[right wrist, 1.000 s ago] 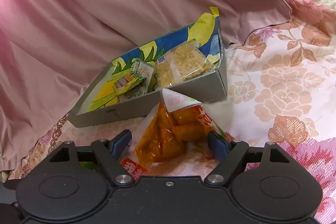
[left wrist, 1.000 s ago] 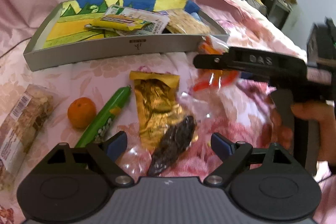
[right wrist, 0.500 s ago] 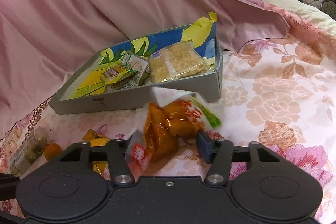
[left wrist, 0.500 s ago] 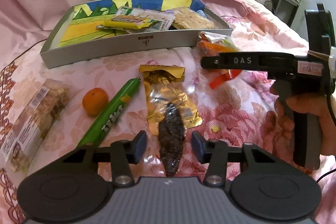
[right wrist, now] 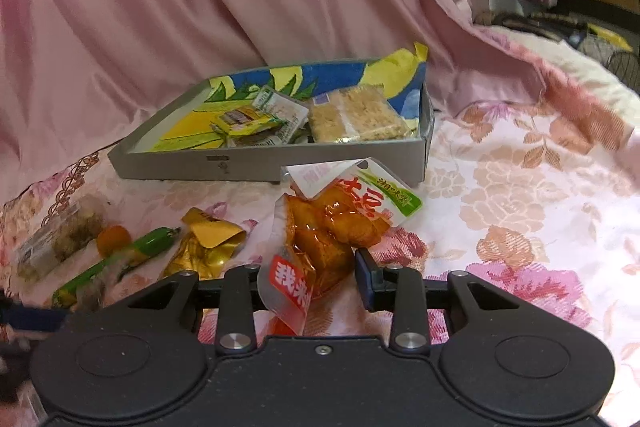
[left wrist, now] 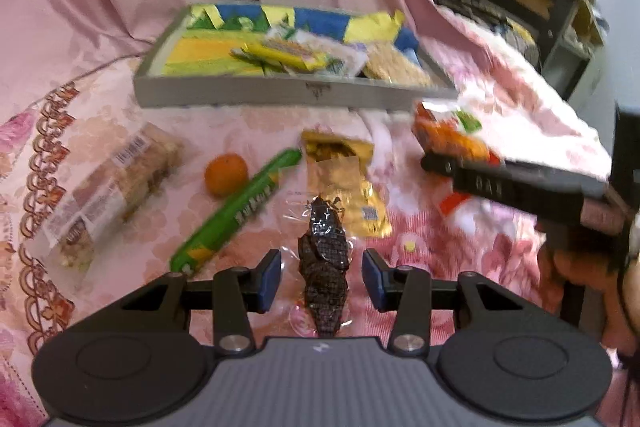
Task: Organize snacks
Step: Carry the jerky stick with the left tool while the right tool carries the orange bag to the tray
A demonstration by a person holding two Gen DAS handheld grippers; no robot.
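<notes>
- The right hand-held gripper point(right wrist: 316, 277) is clamped on the orange pouch point(right wrist: 340, 223), lower centre of its view, just in front of the tray point(right wrist: 272, 163)
- The pouch looks soft, glossy and probably slippery, with lumps that shift; the flat sealed edge by the red label is likely the firmest place to pinch
- The left hand-held gripper point(left wrist: 322, 277) is open, its fingers either side of the dark snack point(left wrist: 324, 267) in clear film, not touching it, lower centre
- That snack seems light and thin; a hold across its middle should do
- The tray, upper centre, holds a yellow packet point(right wrist: 244, 121), a white packet point(right wrist: 280, 107) and 1 crumbly bar point(right wrist: 356, 115); its left part is bare
- On the bed point(right wrist: 520, 211) lie a gold pouch point(left wrist: 344, 179), green stick point(left wrist: 240, 211), orange point(left wrist: 226, 174) and nut bar point(left wrist: 112, 187)
</notes>
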